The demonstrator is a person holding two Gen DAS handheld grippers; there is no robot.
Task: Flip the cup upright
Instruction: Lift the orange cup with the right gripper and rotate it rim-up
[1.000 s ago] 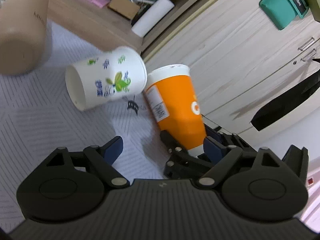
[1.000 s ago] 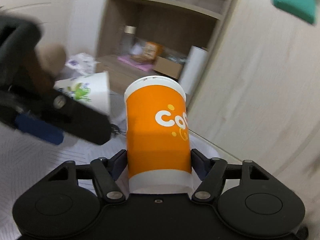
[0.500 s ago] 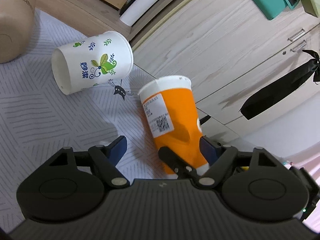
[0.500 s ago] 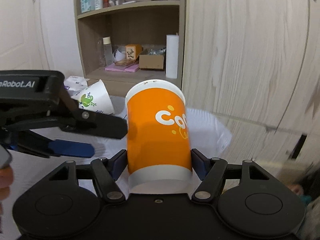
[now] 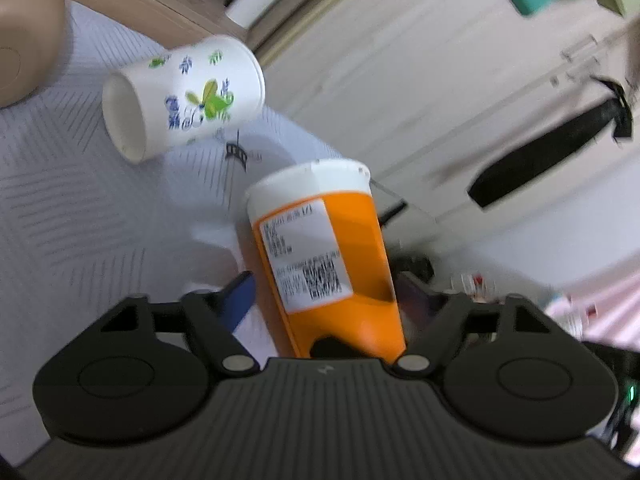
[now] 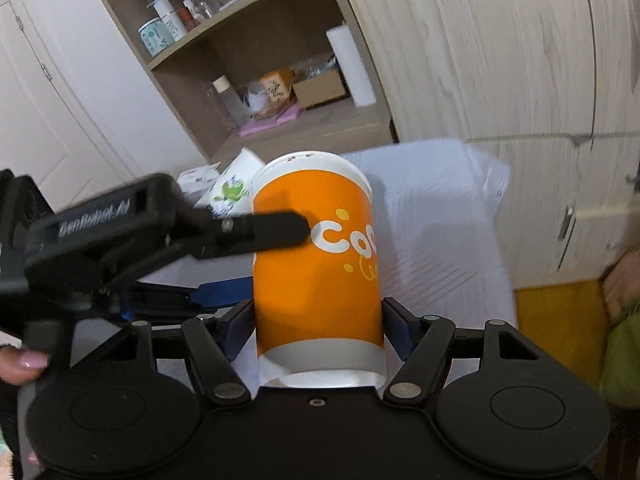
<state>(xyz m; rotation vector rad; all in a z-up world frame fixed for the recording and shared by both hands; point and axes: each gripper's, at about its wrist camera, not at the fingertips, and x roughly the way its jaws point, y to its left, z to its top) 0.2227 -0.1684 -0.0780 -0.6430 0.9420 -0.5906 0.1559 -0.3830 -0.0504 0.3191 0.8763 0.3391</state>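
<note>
My right gripper (image 6: 318, 320) is shut on an orange paper cup (image 6: 316, 264) with a white rim and white lettering, held above the white patterned tablecloth (image 6: 444, 248). In the left wrist view the same orange cup (image 5: 320, 252) sits between the fingers of my left gripper (image 5: 324, 292), whose jaws stand around it; whether they press on it is unclear. The left gripper (image 6: 256, 232) shows in the right wrist view, one finger lying across the cup. A white cup with a green leaf print (image 5: 184, 100) lies on its side on the cloth, its mouth to the left.
A tan cylinder (image 5: 28, 32) stands at the far left on the cloth. Behind are a wooden shelf (image 6: 280, 128) with boxes, bottles and a white roll (image 6: 352, 68), and wooden cabinet doors (image 6: 500, 48). A black ribbon (image 5: 552, 152) hangs on a cabinet.
My left gripper has moved in around the orange cup, which now sits between its fingers. My right gripper has kept hold of the cup and tilted its view.
</note>
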